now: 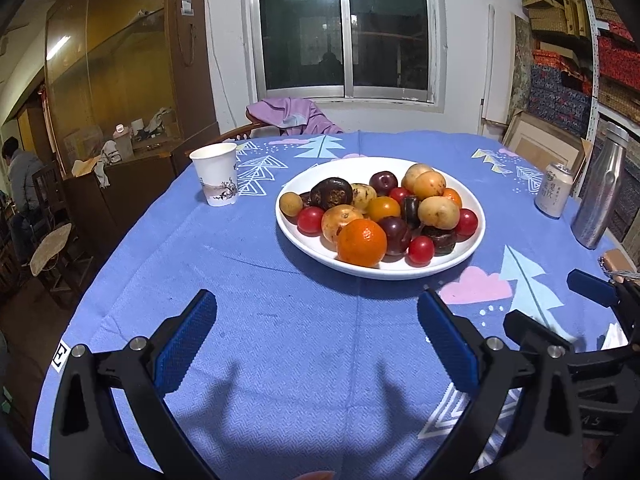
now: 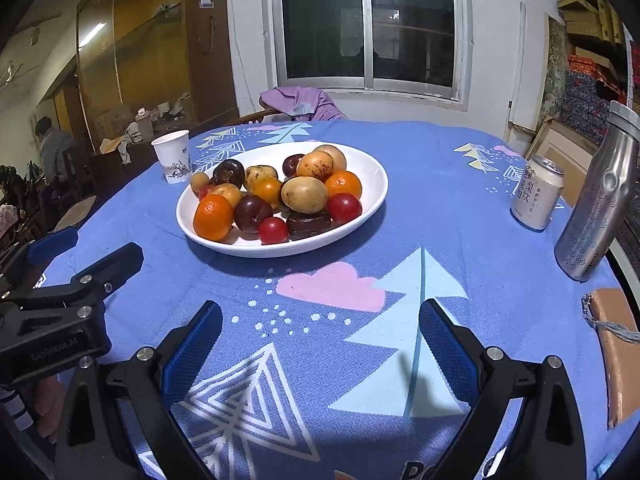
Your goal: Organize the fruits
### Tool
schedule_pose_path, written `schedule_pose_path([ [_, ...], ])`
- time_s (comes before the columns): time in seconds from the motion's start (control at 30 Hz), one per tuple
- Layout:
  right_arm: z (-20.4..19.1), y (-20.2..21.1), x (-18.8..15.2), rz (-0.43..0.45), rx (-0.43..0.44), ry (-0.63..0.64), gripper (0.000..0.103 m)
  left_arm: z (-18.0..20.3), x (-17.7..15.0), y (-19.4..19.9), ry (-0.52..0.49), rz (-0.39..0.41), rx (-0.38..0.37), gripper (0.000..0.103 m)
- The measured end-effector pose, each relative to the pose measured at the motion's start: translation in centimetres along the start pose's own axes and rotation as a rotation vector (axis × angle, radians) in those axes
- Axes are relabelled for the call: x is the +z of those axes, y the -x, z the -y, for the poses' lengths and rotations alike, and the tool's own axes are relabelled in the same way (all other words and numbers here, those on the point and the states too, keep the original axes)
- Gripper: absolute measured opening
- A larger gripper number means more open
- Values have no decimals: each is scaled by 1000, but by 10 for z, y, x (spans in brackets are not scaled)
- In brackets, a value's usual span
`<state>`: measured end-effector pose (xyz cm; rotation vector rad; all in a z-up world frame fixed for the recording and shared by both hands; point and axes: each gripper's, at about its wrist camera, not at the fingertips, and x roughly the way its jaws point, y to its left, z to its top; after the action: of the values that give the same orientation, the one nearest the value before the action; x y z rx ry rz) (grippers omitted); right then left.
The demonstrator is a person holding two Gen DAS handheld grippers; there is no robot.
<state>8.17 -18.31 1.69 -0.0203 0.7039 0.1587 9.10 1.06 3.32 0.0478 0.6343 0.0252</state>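
Both my claws spread wide, empty: left claw [image 1: 316, 320], right claw [image 2: 320, 328] over near edge of surface [image 1: 280, 360]. White plate [image 1: 460, 258] mid-surface, fruit heaped. Mandarin [image 1: 362, 242] frontmost: soft, round, likely rolls; pinch gently across its middle.

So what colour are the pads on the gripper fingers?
Blue, textured pads on black fingers; clearest in the right wrist view.

One white plate [image 1: 472, 236] holds the fruit: two oranges, the nearer one [image 1: 361, 242] at the front rim, and four small red tomatoes, one [image 1: 421, 250] beside it. On the tablecloth stand one paper cup [image 1: 216, 179], one drink can [image 1: 554, 190] and one steel bottle [image 1: 600, 188].
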Motion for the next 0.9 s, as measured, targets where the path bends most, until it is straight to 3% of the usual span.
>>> schedule_pose_path([
  [0.9, -2, 5, 0, 9, 12, -4, 100, 5, -2, -1, -20, -3, 10, 99],
])
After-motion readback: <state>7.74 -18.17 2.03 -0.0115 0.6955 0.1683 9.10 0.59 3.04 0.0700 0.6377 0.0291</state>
